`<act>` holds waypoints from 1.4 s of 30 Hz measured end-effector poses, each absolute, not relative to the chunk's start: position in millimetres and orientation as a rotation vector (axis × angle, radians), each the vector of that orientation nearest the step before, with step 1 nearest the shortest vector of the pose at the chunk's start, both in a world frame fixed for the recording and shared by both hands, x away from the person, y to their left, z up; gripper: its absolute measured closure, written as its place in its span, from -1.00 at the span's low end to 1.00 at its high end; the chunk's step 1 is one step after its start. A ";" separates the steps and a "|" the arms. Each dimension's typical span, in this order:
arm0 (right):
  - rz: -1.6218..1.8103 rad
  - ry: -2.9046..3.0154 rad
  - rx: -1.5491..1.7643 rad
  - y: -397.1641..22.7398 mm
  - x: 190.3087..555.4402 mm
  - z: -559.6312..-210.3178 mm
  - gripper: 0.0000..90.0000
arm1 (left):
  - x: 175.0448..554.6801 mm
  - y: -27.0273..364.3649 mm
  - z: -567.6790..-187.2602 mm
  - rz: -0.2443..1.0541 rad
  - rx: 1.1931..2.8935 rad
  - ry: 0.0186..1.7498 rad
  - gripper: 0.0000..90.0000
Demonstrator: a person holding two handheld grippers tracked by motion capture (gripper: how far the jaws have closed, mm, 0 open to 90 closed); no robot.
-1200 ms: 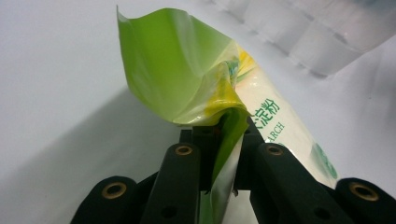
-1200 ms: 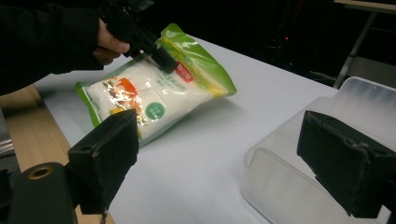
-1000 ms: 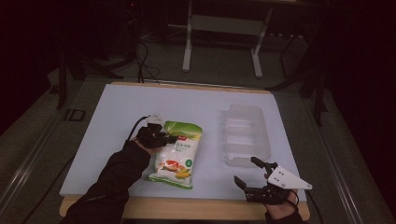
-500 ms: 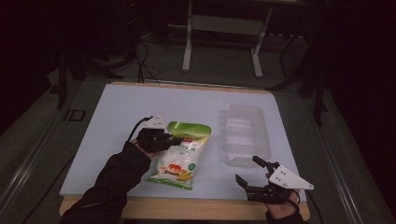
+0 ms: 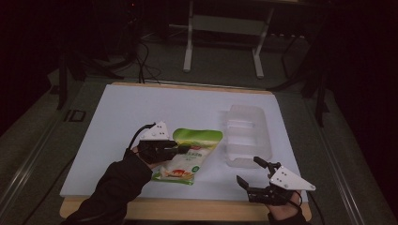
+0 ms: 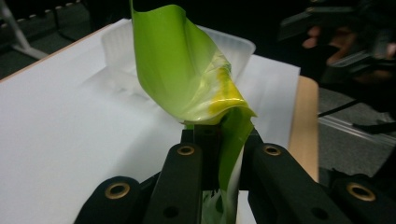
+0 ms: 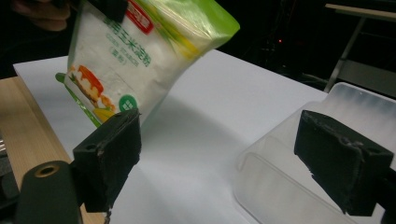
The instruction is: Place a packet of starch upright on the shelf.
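A white and green snack bag [image 5: 190,154] with a green top and red label hangs tilted above the white table sheet [image 5: 141,112]. My left gripper [image 5: 180,150] is shut on its left edge; the pinched green film [image 6: 196,88] curls up between the jaws. The same bag [image 7: 135,56] leans at the upper left of the right gripper view. My right gripper [image 5: 251,173] stands open near the table's front right, nothing between its pads [image 7: 109,154]. A clear plastic container [image 5: 246,133] lies just beyond it, its near rim [image 7: 299,191] between the jaws.
The wooden table edge [image 5: 187,211] runs along the front. A metal stand [image 5: 225,28] and cables [image 5: 141,56] are on the dark floor behind the table. Bare white sheet stretches at the back and left.
My left gripper has lifted the bag off the sheet and carried it a little to the right, toward the container. The right gripper has hardly moved.
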State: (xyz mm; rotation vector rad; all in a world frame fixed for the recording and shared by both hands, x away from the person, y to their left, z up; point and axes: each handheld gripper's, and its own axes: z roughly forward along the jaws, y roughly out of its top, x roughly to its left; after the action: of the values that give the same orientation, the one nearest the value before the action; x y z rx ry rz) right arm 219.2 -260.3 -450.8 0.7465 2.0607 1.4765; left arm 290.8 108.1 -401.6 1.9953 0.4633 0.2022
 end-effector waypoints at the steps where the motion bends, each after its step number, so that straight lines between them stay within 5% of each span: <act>1: 1.483 2.057 0.745 -261.1 219.4 -451.1 -0.63 | 289.2 108.3 -399.9 0.202 1.989 0.460 0.91; 10: 1.633 2.050 0.718 -256.6 223.5 -436.9 -0.56 | 272.9 106.3 -383.7 0.217 1.931 0.419 0.91; 15: 1.692 2.090 0.728 -245.5 234.3 -424.8 -0.68 | 267.3 103.9 -377.7 0.221 1.919 0.396 0.91; 26: 1.788 2.245 0.681 -194.8 265.3 -420.9 -0.67 | 262.3 94.8 -369.7 0.218 1.889 0.364 0.91; 42: 1.649 2.348 0.566 -177.0 275.0 -417.3 0.51 | 266.5 89.3 -376.3 0.228 1.887 0.394 0.91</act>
State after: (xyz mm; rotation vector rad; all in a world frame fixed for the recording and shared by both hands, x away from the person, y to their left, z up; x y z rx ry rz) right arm 275.0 -177.0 -417.3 0.5660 2.3485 1.6494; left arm 266.5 89.3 -376.3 1.8867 0.3944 0.2283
